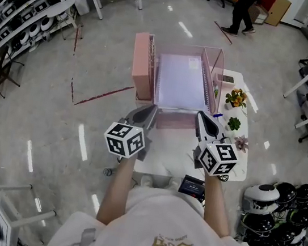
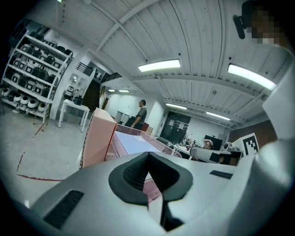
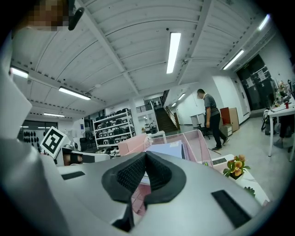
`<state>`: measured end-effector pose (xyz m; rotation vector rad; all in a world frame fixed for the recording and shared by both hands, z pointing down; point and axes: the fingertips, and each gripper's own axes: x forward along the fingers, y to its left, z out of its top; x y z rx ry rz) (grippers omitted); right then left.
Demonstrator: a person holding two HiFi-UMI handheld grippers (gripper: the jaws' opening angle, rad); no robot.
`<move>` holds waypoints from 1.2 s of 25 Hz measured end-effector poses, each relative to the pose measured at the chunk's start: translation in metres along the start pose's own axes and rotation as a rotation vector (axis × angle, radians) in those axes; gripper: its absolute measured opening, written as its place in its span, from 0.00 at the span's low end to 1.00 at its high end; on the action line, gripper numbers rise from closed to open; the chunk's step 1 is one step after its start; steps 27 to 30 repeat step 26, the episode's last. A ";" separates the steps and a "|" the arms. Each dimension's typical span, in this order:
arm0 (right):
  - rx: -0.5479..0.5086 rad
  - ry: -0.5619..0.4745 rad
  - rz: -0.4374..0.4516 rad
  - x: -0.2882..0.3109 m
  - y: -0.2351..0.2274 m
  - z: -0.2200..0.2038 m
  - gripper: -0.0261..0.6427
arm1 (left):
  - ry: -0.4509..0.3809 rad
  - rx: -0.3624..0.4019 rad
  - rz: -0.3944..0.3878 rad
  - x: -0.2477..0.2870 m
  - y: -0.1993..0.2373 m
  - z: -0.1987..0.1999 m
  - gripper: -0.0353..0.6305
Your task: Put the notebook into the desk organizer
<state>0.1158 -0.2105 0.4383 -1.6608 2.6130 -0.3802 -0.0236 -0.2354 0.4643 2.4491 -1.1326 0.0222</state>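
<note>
Orange flowers [image 1: 236, 96] & small plant [image 1: 233, 123] on counter's [image 1: 241, 164] rt edge. Helmets [image 1: 278, 215] piled btm rt. Person [image 1: 242, 12] walking at far end. Shelf rack [image 1: 17, 2] far left.

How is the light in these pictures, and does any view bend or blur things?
Head view: sharp, with streaks of lamp glare on the glossy floor. Left gripper view: strong fisheye bending, dark corners, and overexposed ceiling lamps. Right gripper view: the same bending and dark rim, and its long lamp is blown out.
</note>
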 end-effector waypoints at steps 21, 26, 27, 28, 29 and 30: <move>-0.093 0.041 -0.009 -0.003 0.005 -0.005 0.05 | 0.019 0.004 -0.007 0.000 -0.006 -0.003 0.08; -0.106 0.044 -0.003 -0.004 0.005 -0.007 0.05 | 0.020 0.005 -0.005 0.002 -0.007 -0.004 0.08; -0.106 0.044 -0.003 -0.004 0.005 -0.007 0.05 | 0.020 0.005 -0.005 0.002 -0.007 -0.004 0.08; -0.106 0.044 -0.003 -0.004 0.005 -0.007 0.05 | 0.020 0.005 -0.005 0.002 -0.007 -0.004 0.08; -0.106 0.044 -0.003 -0.004 0.005 -0.007 0.05 | 0.020 0.005 -0.005 0.002 -0.007 -0.004 0.08; -0.106 0.044 -0.003 -0.004 0.005 -0.007 0.05 | 0.020 0.005 -0.005 0.002 -0.007 -0.004 0.08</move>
